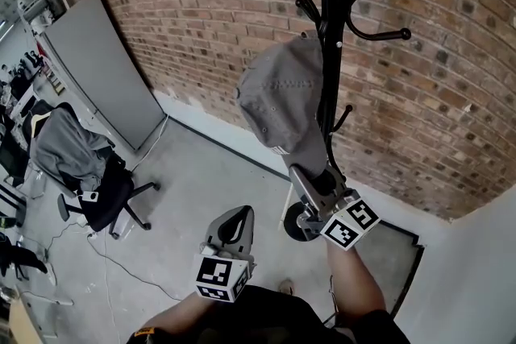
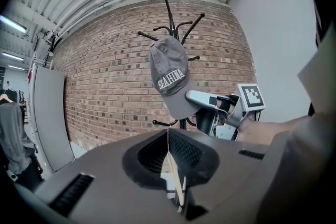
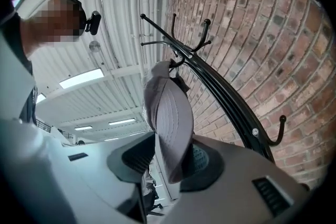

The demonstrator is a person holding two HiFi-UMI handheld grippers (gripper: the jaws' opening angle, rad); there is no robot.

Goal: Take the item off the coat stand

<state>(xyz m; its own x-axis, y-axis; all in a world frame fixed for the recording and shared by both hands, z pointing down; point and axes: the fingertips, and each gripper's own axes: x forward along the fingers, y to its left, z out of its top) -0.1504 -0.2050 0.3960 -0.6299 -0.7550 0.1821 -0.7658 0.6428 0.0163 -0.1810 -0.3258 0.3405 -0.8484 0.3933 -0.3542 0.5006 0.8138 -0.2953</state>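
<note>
A grey baseball cap (image 1: 280, 97) hangs against the black coat stand (image 1: 330, 28), crown up and brim down. The hook that bears it is hidden behind the cap. My right gripper (image 1: 311, 178) is shut on the lower edge of the brim, right beside the pole. In the right gripper view the brim (image 3: 170, 123) runs down between the jaws of the right gripper (image 3: 171, 166), with the stand's pole (image 3: 231, 107) just to the right. The left gripper (image 1: 234, 223) hangs lower and to the left, shut and empty. Its view shows the left gripper (image 2: 169, 145), the cap (image 2: 169, 73) and the right gripper (image 2: 206, 103).
A brick wall (image 1: 451, 101) stands behind the stand, and a white wall (image 1: 484, 270) closes the right side. The stand's round base (image 1: 297, 226) rests on the concrete floor. An office chair (image 1: 101, 189) draped with a grey garment and a leaning grey panel (image 1: 101, 76) are at left.
</note>
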